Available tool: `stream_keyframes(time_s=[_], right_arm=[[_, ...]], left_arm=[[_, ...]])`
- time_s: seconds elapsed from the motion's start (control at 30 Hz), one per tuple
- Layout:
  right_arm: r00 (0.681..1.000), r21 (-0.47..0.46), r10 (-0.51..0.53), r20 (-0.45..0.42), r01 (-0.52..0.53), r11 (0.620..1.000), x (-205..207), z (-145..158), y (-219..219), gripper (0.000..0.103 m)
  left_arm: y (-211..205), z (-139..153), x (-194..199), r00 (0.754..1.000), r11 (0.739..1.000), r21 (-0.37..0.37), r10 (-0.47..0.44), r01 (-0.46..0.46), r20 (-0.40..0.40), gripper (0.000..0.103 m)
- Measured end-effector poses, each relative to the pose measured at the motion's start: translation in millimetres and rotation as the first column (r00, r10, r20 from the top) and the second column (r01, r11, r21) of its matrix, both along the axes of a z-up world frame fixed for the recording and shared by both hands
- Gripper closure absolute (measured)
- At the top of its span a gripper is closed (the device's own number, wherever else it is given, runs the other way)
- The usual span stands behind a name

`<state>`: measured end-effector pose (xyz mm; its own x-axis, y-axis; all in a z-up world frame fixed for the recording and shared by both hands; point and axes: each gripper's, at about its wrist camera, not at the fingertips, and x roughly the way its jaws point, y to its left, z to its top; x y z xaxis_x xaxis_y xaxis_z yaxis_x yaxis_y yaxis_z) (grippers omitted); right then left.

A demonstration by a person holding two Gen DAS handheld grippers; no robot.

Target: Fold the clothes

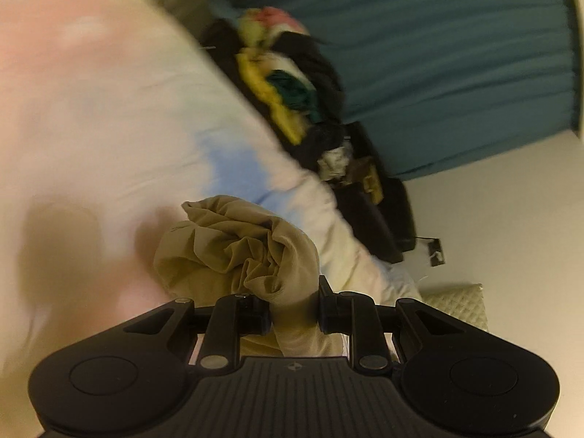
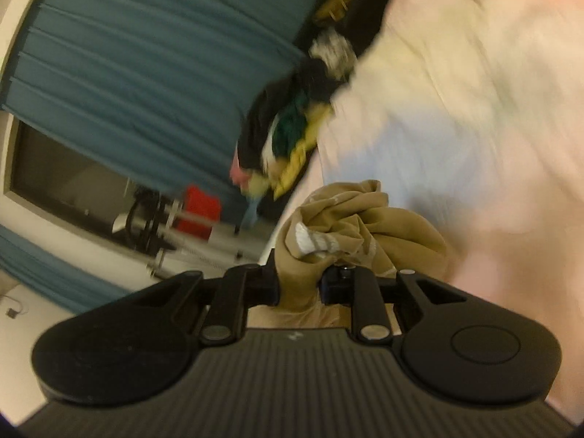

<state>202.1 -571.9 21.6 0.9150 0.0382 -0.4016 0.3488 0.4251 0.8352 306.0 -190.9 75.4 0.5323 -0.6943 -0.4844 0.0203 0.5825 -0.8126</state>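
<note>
- Garment [image 1: 233,248] is looking tan/khaki: thin, soft fabric, bunched into crumpled folds and ridges ahead of both grippers, above the bedsheet.
- I'm seeing a white ribbed bit [image 2: 310,241] tucked in the folds on the R side view – maybe a label or trim, can't tell.
- L gripper [image 1: 292,310]: jaws are sitting narrow, pinching a wad of the garment; cloth is bulging up and fwd of the fingers.
- R gripper [image 2: 299,284]: jaws also narrow, clamping a twisted neck of the same tan cloth.
- Bedsheet [image 1: 109,109] under it is looking smooth, pale w/ washed pink, blue and yellow patches; heavily motion-blurred.
- Clothes pile [image 1: 288,84] at the sheet's edge: dark, yellow, teal, pink items, rumpled and mixed.
- Curtain [image 1: 456,54] behind is showing teal w/ long pleats.
- Quilted cream cushion [image 1: 460,303] is sitting by the wall, diamond-stitched.
</note>
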Motion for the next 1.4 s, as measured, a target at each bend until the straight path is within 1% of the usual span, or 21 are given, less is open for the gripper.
stream_keyframes(time_s=[0.07,0.17,0.23,0.3,0.37,0.47,0.53,0.6,0.67,0.73,0.83,0.9,1.0,1.03,1.13,1.2,1.27,1.3,1.33,1.37,1.4], right_arm=[[1.000,-0.042,-0.009,0.001,0.009,0.999,25,0,-21,0.080],[0.999,-0.091,-0.029,-0.014,0.028,0.995,53,-14,-46,0.080],[0.999,-0.099,-0.038,-0.031,0.035,0.994,60,-38,-52,0.080],[0.997,-0.108,-0.039,-0.066,0.031,0.994,62,-64,-54,0.080],[0.994,-0.113,-0.022,-0.109,0.010,0.994,54,-89,-47,0.080],[0.990,-0.105,0.009,-0.142,-0.024,0.994,30,-122,-32,0.080],[0.989,-0.103,0.016,-0.150,-0.031,0.994,10,-140,-18,0.080],[0.985,-0.095,0.013,-0.174,-0.030,0.995,-4,-160,-5,0.080],[0.978,-0.041,0.008,-0.208,-0.017,0.999,-12,-180,-1,0.080],[0.977,-0.005,0.004,-0.213,-0.005,1.000,-19,-190,1,0.078],[0.967,-0.020,0.001,-0.256,-0.006,1.000,-29,-174,6,0.078],[0.957,-0.063,0.008,-0.289,-0.027,0.998,-36,-153,12,0.078],[0.956,-0.140,0.027,-0.292,-0.071,0.988,-53,-117,27,0.078],[0.957,-0.166,0.035,-0.288,-0.086,0.982,-59,-103,33,0.078],[0.967,-0.249,0.056,-0.248,-0.120,0.961,-80,-57,53,0.078],[0.972,-0.309,0.073,-0.225,-0.142,0.940,-96,-26,68,0.078],[0.977,-0.369,0.090,-0.193,-0.158,0.916,-111,3,82,0.075],[0.980,-0.398,0.097,-0.175,-0.161,0.903,-119,16,89,0.066],[0.983,-0.429,0.102,-0.152,-0.159,0.889,-131,28,97,0.049],[0.986,-0.458,0.107,-0.128,-0.155,0.875,-143,40,105,0.038],[0.989,-0.482,0.110,-0.102,-0.146,0.864,-155,48,112,0.019]], left_arm=[[-30,-1,27,0.999,0.999,0.029,-0.014,0.013,0.029,0.079],[-65,-20,59,0.998,0.997,0.064,-0.044,0.040,0.054,0.079],[-80,-43,73,0.996,0.993,0.100,-0.066,0.061,0.051,0.079],[-83,-69,76,0.995,0.988,0.129,-0.092,0.086,0.038,0.079],[-77,-93,68,0.991,0.978,0.170,-0.129,0.121,0.037,0.079],[-65,-123,51,0.984,0.963,0.216,-0.174,0.162,0.035,0.079],[-53,-139,37,0.981,0.955,0.242,-0.189,0.173,0.045,0.078],[-46,-152,24,0.976,0.937,0.295,-0.211,0.186,0.055,0.076],[-42,-165,15,0.971,0.918,0.345,-0.232,0.197,0.063,0.073],[-38,-167,9,0.966,0.907,0.371,-0.246,0.200,0.081,0.071],[-32,-148,-4,0.959,0.887,0.417,-0.263,0.198,0.103,0.070],[-27,-129,-15,0.957,0.877,0.441,-0.267,0.192,0.113,0.068],[-16,-90,-37,0.954,0.874,0.451,-0.269,0.183,0.135,0.065],[-12,-74,-48,0.950,0.873,0.454,-0.273,0.179,0.151,0.062],[-2,-27,-83,0.933,0.864,0.477,-0.290,0.160,0.214,0.056],[4,2,-111,0.915,0.856,0.496,-0.308,0.147,0.260,0.047],[11,31,-142,0.892,0.839,0.529,-0.331,0.130,0.307,0.029],[13,45,-158,0.879,0.831,0.545,-0.338,0.112,0.336,0.024],[15,58,-174,0.864,0.824,0.559,-0.344,0.091,0.367,0.017],[19,69,-190,0.850,0.821,0.566,-0.347,0.072,0.395,0.011],[25,79,-207,0.839,0.820,0.570,-0.348,0.056,0.418,0.008]])
